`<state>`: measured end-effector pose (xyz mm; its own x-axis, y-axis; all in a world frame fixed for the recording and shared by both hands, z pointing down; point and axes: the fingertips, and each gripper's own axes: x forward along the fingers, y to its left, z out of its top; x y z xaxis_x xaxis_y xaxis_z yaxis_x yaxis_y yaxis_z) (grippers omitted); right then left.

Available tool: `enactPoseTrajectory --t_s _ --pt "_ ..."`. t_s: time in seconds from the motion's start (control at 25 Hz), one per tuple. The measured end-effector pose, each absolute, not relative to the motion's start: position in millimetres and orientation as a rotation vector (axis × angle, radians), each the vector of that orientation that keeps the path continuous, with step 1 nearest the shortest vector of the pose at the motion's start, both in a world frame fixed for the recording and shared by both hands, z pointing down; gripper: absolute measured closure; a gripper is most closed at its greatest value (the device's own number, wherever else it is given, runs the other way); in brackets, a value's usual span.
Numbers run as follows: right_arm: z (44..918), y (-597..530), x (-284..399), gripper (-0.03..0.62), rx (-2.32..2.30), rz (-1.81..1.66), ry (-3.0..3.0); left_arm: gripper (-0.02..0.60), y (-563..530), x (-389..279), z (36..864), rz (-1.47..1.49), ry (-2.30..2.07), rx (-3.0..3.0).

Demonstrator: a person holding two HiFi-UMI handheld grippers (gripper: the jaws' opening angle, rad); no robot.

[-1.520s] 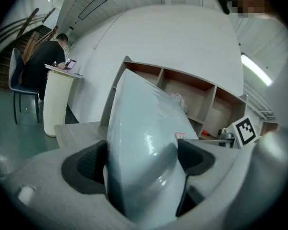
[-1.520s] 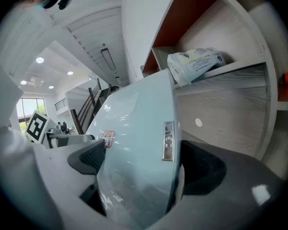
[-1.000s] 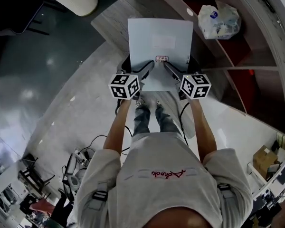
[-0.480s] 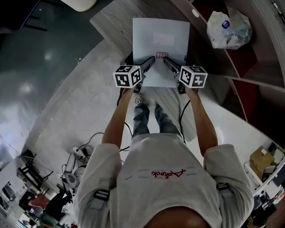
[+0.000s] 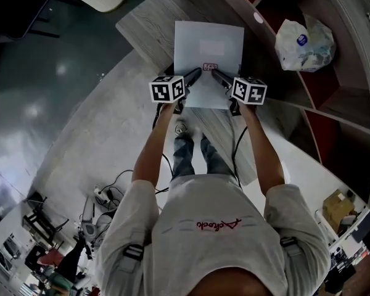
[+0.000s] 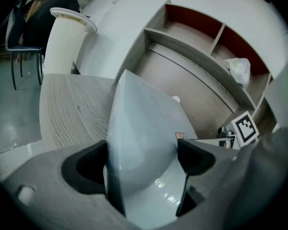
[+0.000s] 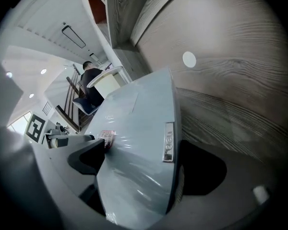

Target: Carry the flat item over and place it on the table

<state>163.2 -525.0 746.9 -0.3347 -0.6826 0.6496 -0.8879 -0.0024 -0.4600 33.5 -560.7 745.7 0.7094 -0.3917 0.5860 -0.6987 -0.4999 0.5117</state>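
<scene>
Left hand-held gripper point(image 5: 195, 73) and right hand-held gripper point(image 5: 215, 74) are both clamped on the pale flat item point(image 5: 208, 42); I hold it over the wooden desk point(image 5: 145, 23).

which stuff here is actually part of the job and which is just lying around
Part of the job:
- flat item, clamped by the left gripper and the right gripper
- wooden table

Just lying about:
- plastic bag on the shelf
- cardboard box on the floor

illegibly small print on the flat item's point(image 5: 208, 42) red label point(image 5: 210, 67); near corners behind left gripper point(image 5: 197, 72), right gripper point(image 5: 214, 73)
</scene>
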Motion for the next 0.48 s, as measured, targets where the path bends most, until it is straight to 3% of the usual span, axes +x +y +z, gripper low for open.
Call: enactPoseTrajectory --t_s 0.48 --pt "778 -526 166 0.082 1.607 1.332 -1.975 0.110 -560 36 774 0.548 -0.802 2.037"
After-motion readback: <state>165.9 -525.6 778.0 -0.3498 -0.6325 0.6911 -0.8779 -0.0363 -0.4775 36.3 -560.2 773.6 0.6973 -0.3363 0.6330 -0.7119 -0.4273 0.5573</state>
